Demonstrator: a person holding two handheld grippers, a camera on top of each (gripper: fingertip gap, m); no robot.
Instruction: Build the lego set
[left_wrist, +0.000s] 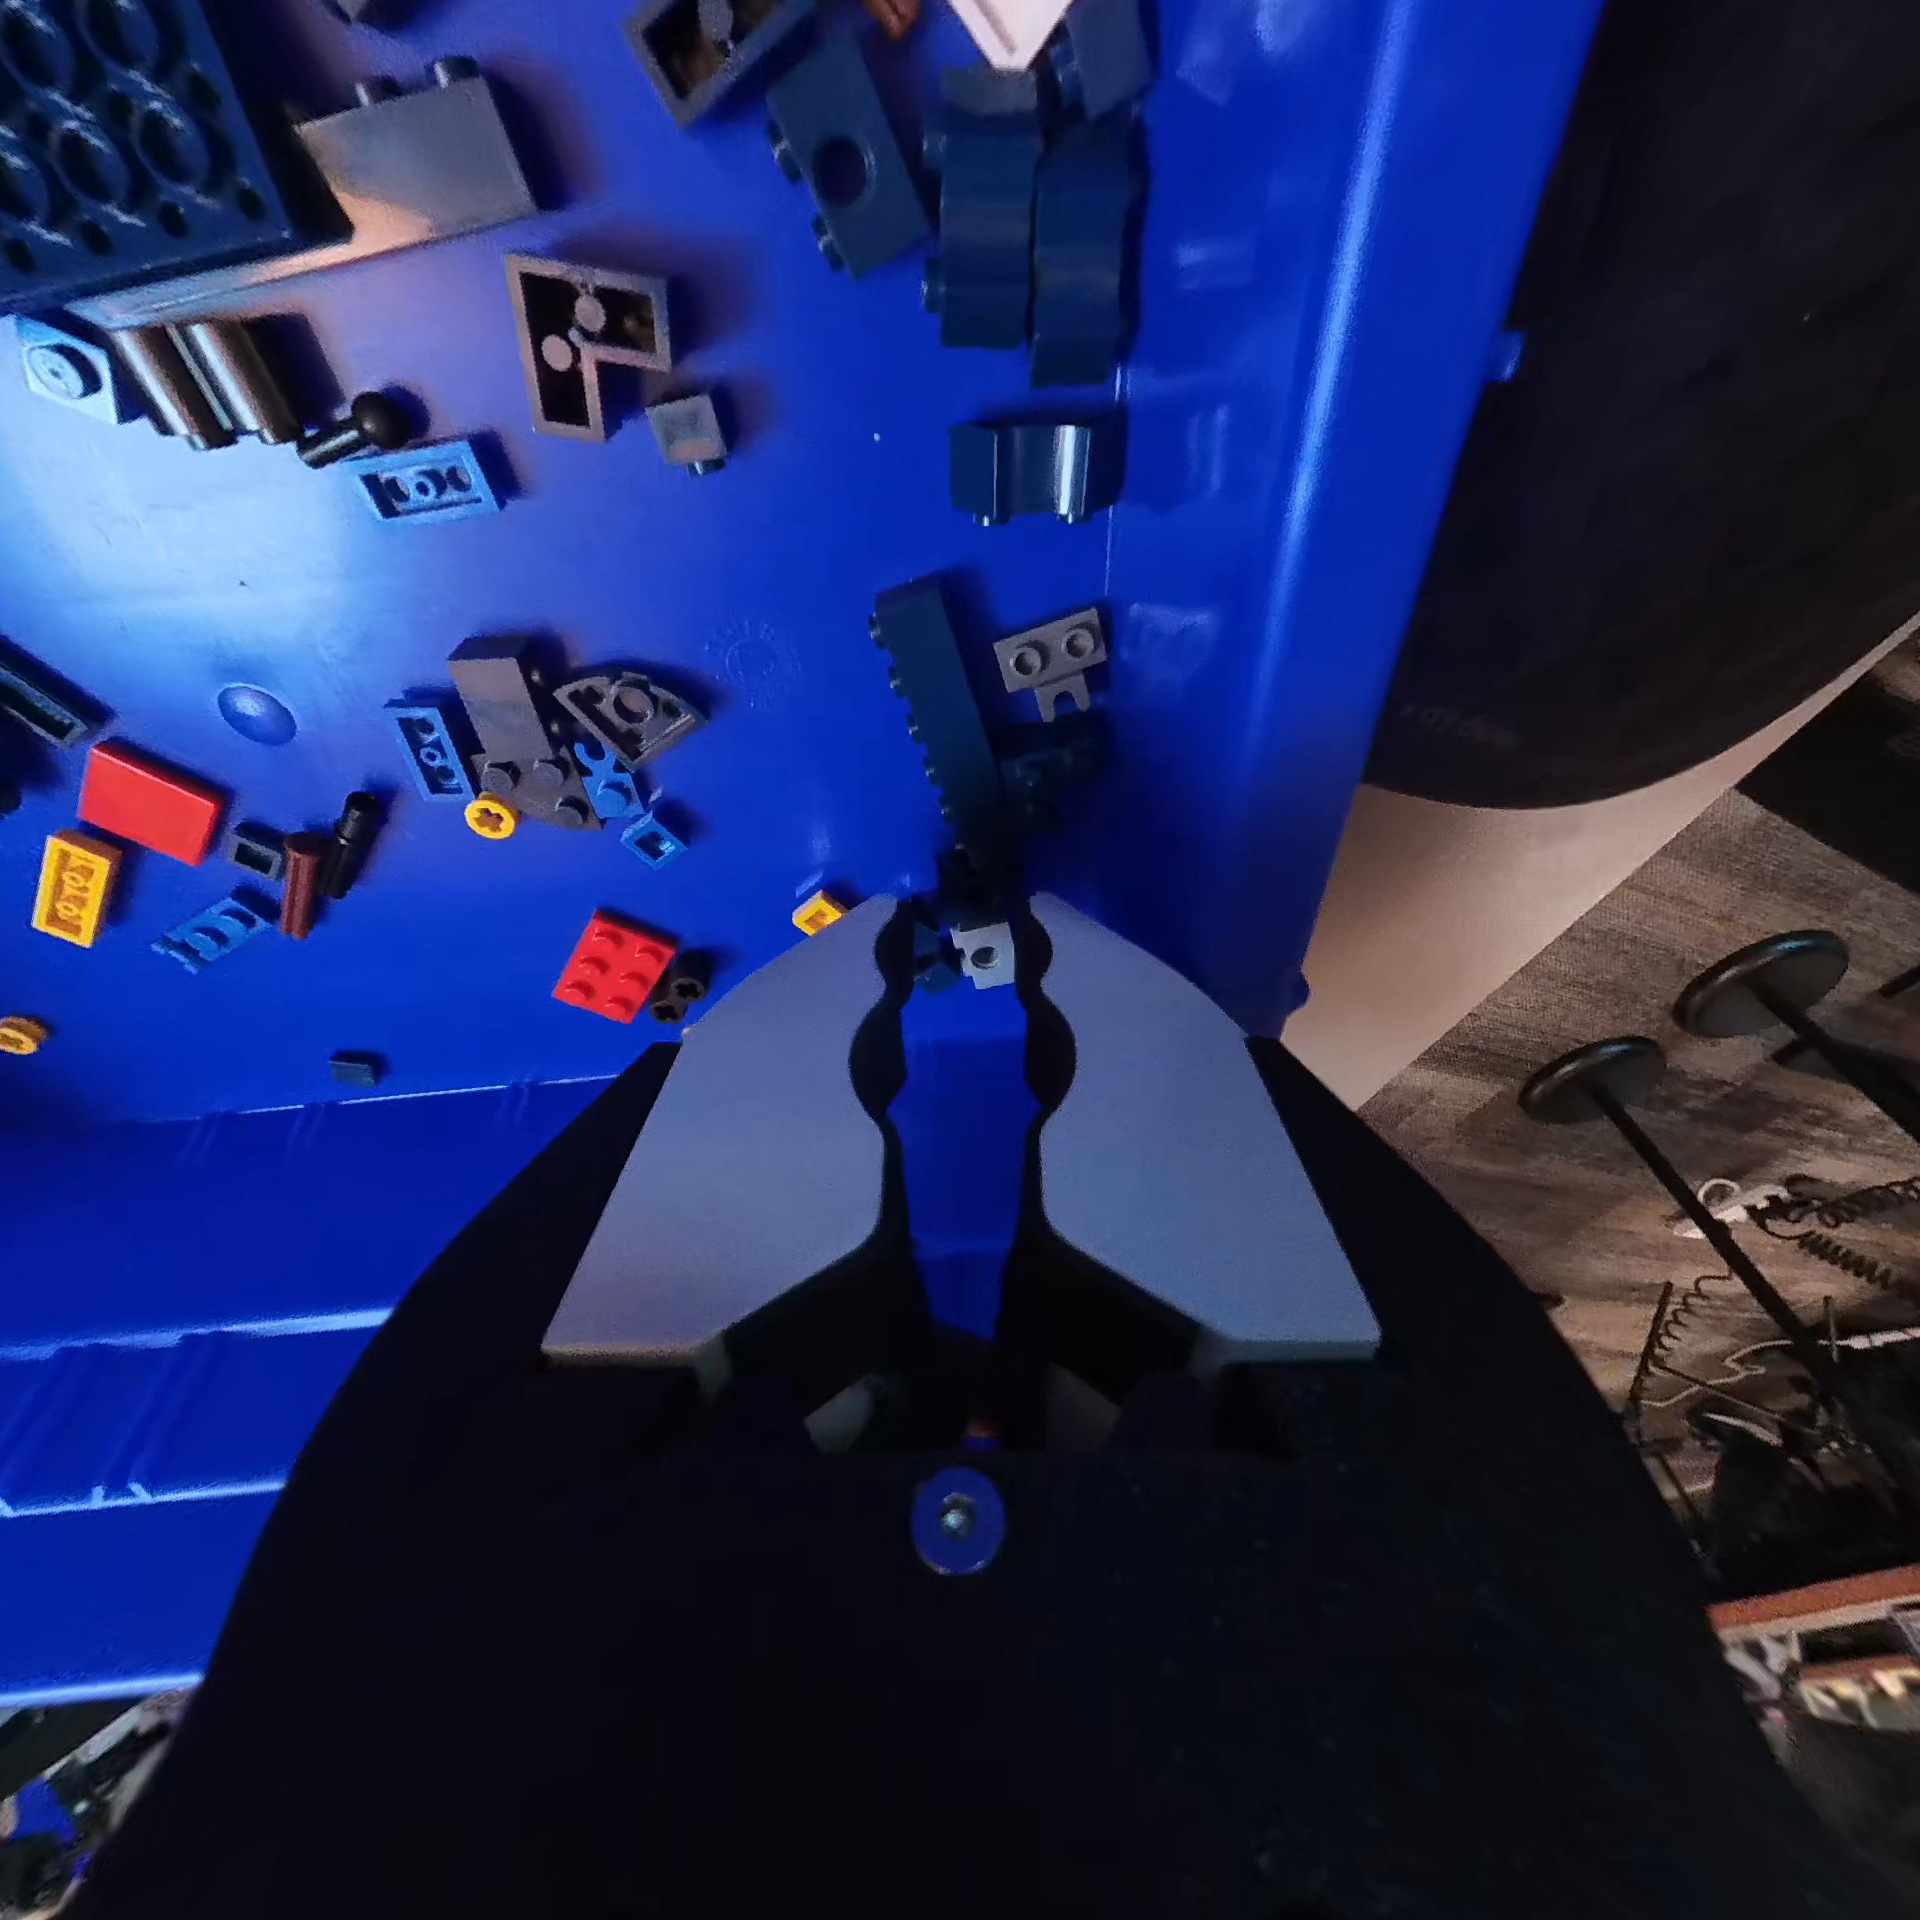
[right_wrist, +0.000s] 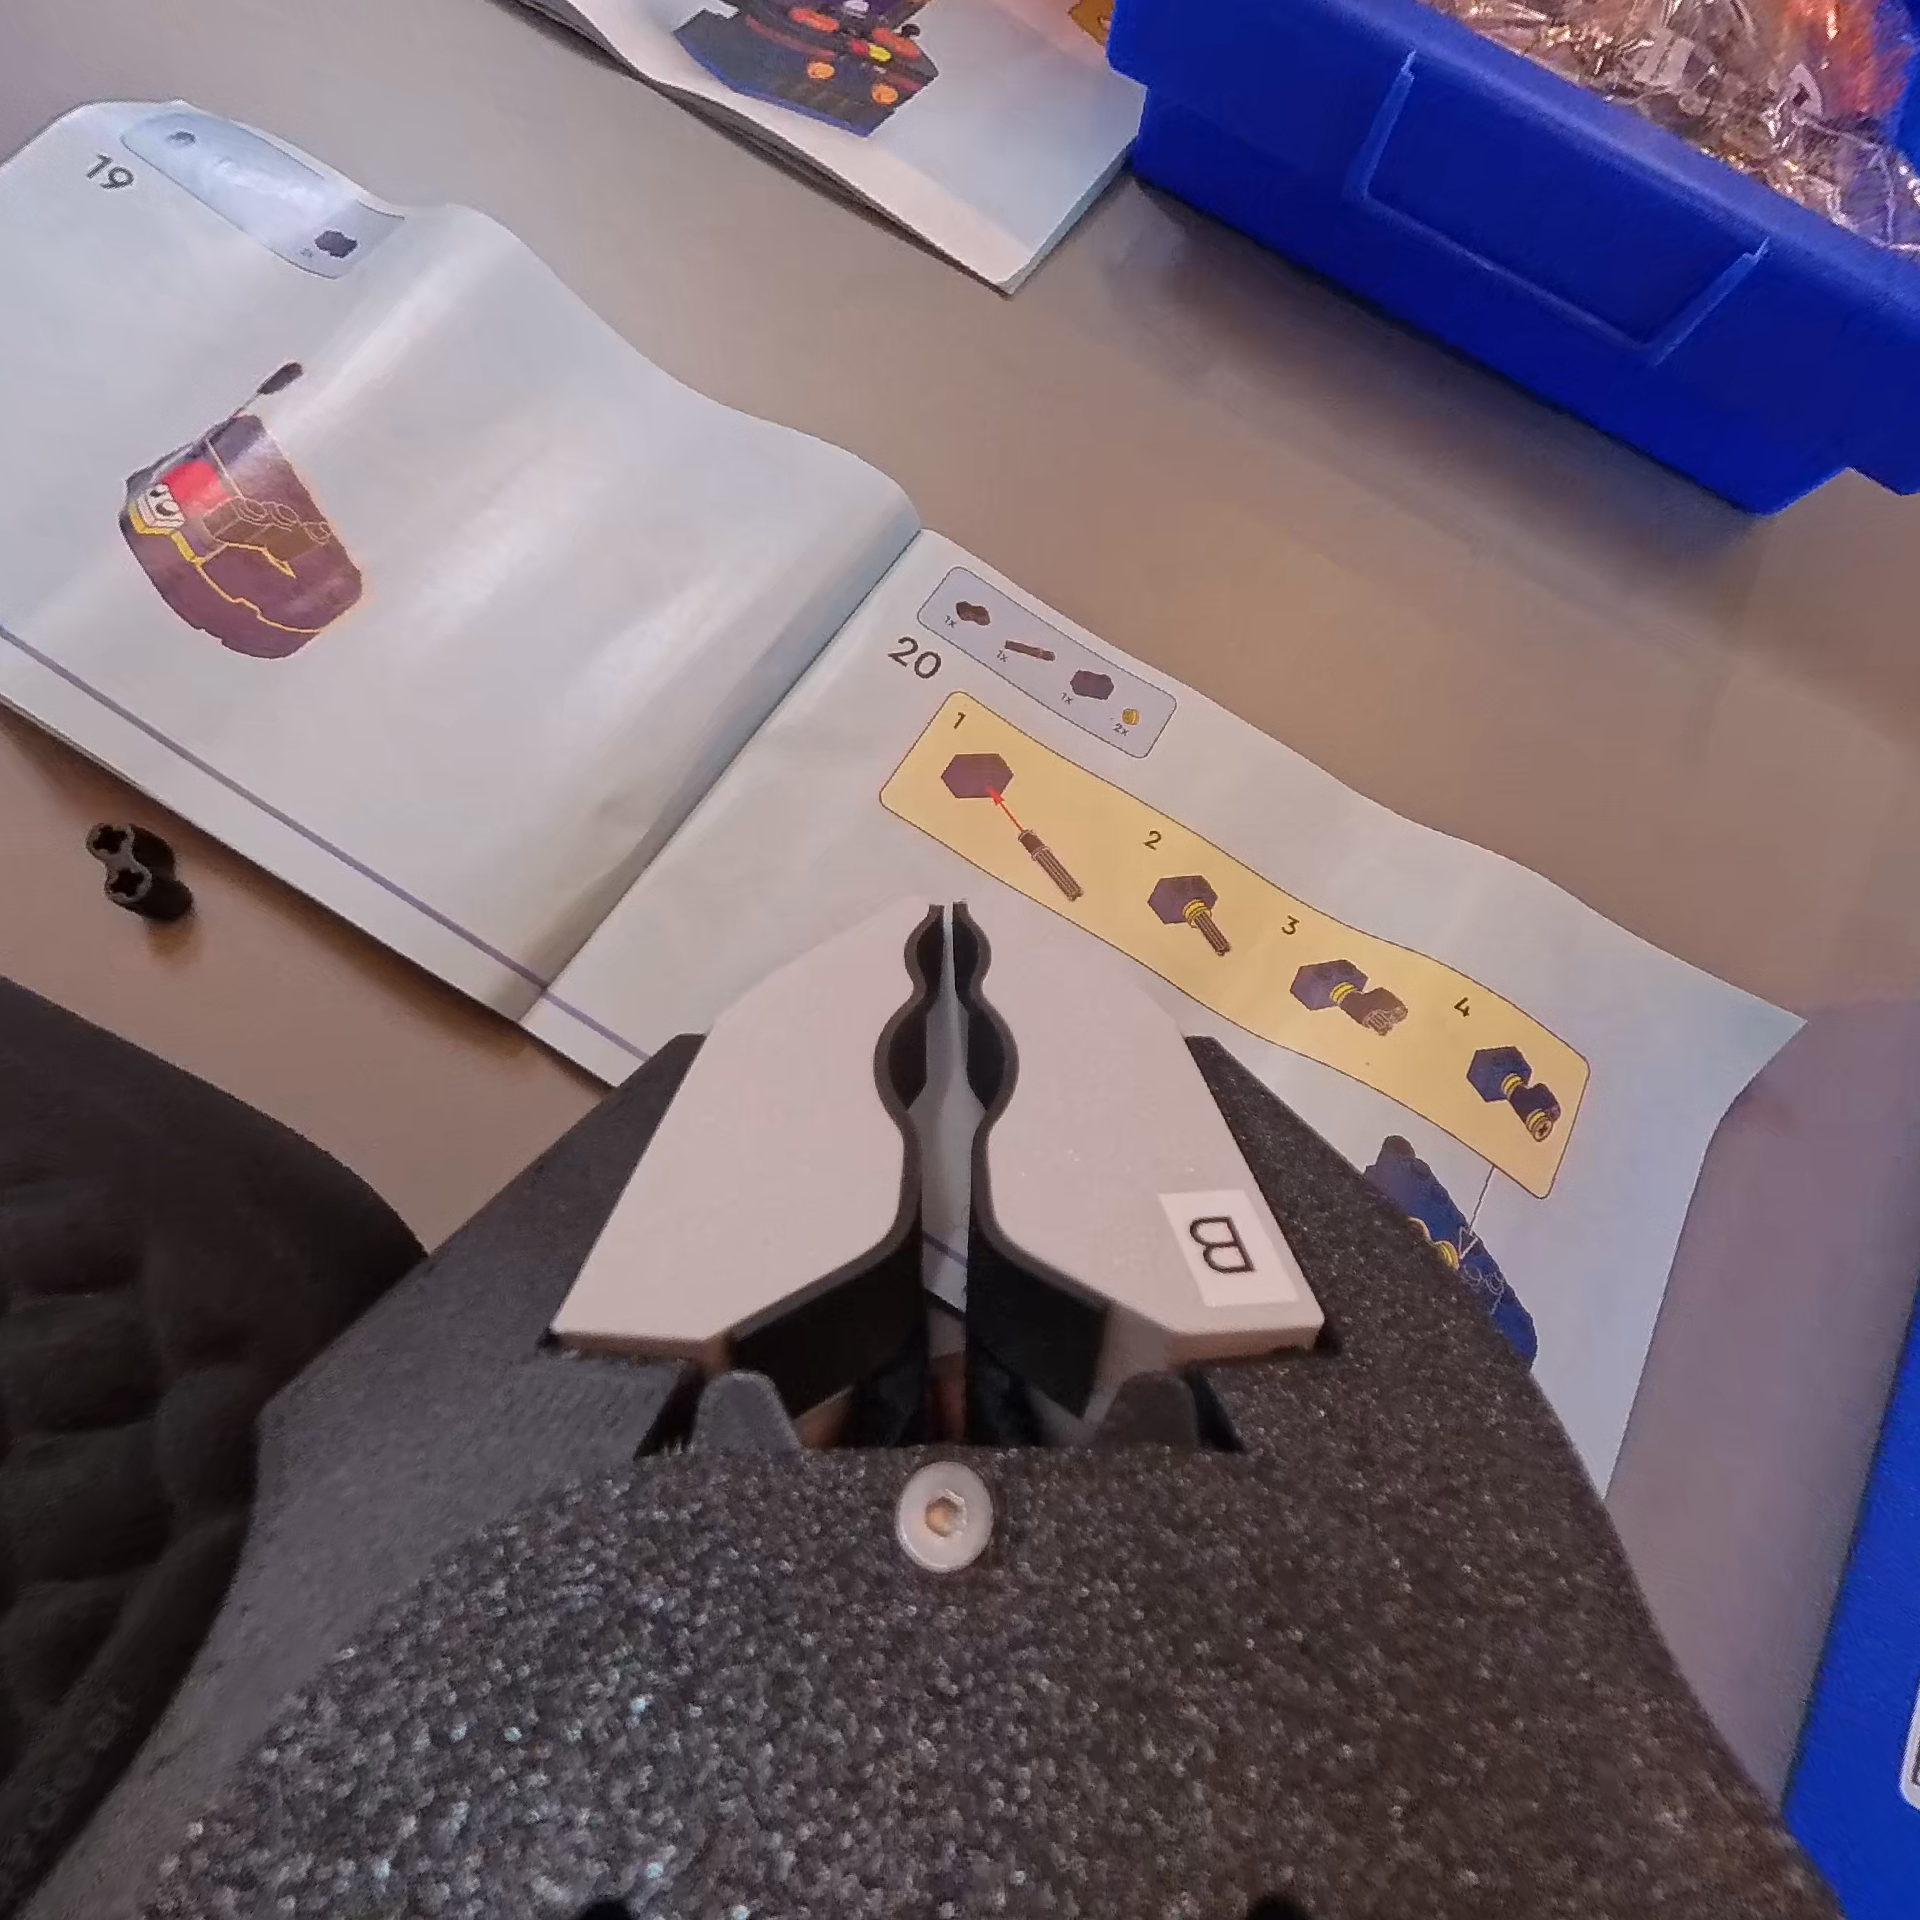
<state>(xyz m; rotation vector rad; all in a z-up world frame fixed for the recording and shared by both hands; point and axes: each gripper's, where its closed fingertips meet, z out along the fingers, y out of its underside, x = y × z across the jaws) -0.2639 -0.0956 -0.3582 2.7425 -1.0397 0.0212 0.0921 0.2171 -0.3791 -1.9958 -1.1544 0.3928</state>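
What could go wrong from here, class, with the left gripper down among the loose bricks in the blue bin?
1. The left gripper has a small grey brick and dark pieces between its fingertips; it may catch several at once, or the brick may slip.
2. It works close to the bin wall, so a finger could knock it.

Grey tabletop (right_wrist: 1351, 416); wood-grain floor (left_wrist: 1621, 1039)

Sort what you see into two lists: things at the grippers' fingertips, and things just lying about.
At the fingertips: light grey brick and dark blue piece between the tips of the left gripper; open booklet under the shut right gripper.
Lying about: red plate, yellow bush, black connector, second booklet, blue bin.
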